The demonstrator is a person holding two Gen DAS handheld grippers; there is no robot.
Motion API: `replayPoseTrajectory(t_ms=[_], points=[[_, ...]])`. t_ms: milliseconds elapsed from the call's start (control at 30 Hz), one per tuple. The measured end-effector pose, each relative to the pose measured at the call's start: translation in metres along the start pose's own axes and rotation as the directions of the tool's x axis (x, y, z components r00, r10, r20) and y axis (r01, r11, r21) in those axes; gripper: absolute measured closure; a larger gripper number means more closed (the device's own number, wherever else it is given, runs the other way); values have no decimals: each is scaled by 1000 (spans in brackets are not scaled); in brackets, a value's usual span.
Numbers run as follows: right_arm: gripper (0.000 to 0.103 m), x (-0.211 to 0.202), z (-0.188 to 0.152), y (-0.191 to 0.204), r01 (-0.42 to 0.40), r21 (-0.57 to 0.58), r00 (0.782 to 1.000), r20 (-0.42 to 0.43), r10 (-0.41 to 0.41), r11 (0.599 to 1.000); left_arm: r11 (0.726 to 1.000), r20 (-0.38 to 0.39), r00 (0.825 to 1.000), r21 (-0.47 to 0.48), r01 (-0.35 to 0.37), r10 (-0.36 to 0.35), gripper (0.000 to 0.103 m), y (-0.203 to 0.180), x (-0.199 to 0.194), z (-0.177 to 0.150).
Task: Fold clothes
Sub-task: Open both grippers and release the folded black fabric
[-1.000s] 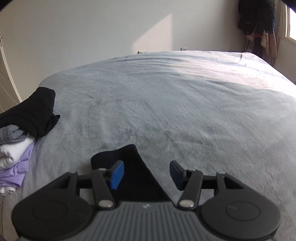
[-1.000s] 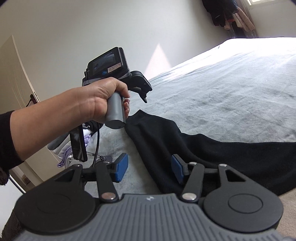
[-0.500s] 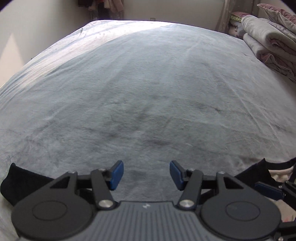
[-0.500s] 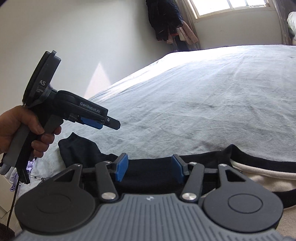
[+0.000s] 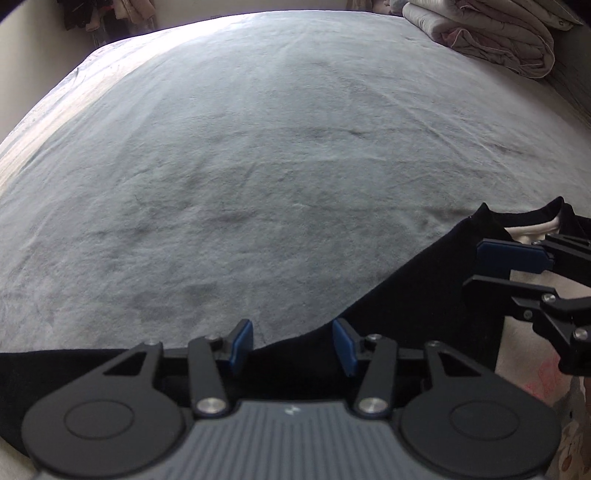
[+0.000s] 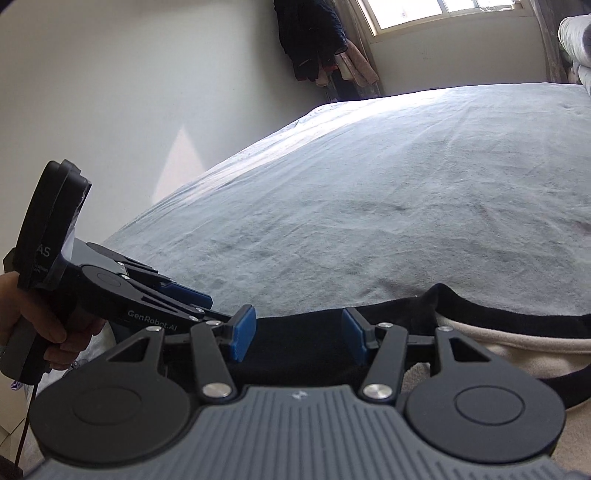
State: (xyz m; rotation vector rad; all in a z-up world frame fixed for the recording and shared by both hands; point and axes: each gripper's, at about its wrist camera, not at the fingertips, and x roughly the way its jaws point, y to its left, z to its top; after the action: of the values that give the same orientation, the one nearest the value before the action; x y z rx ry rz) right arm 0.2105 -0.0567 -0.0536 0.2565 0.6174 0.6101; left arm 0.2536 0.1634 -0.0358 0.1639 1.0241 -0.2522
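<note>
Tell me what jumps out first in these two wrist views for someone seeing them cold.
The wide grey bedspread fills most of both views. At its near edge lies a black garment with a cream lining showing at its right end. Both claws sit open over that black edge: the left claw in its own view, the right claw likewise. A bundled quilt sits at the bed's far right corner.

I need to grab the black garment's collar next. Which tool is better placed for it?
Likely the right tool: it is open just short of the black garment, whose collar lies just right of it. The left tool, also open, sits nearer the sleeve end.
</note>
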Motion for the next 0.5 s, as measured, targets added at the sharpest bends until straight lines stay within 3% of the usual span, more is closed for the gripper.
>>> replayPoseTrajectory(t_ms=[33, 100, 167, 300, 433, 500], points=[[47, 0, 0, 0, 2, 3, 1000, 0, -2, 1000, 1000, 7, 1000, -21, 6, -6, 71, 0, 0, -1], [47, 0, 0, 1, 6, 4, 1000, 0, -6, 1000, 999, 35, 999, -50, 3, -1, 99, -1, 0, -3], [47, 0, 0, 1, 12, 3, 1000, 4, -12, 1000, 998, 103, 994, -55, -27, 32, 99, -6, -4, -7], [47, -3, 0, -1, 29, 8, 999, 17, -30, 1000, 995, 292, 953, -73, -62, 81, 99, -10, -14, -16], [47, -3, 0, -6, 47, 26, 999, 19, -47, 999, 979, 300, 944, -186, -87, 141, 88, 9, -11, -19], [47, -3, 0, -7, 55, 30, 998, 20, -56, 998, 962, 301, 936, -253, -104, 181, 68, 19, -17, -23]])
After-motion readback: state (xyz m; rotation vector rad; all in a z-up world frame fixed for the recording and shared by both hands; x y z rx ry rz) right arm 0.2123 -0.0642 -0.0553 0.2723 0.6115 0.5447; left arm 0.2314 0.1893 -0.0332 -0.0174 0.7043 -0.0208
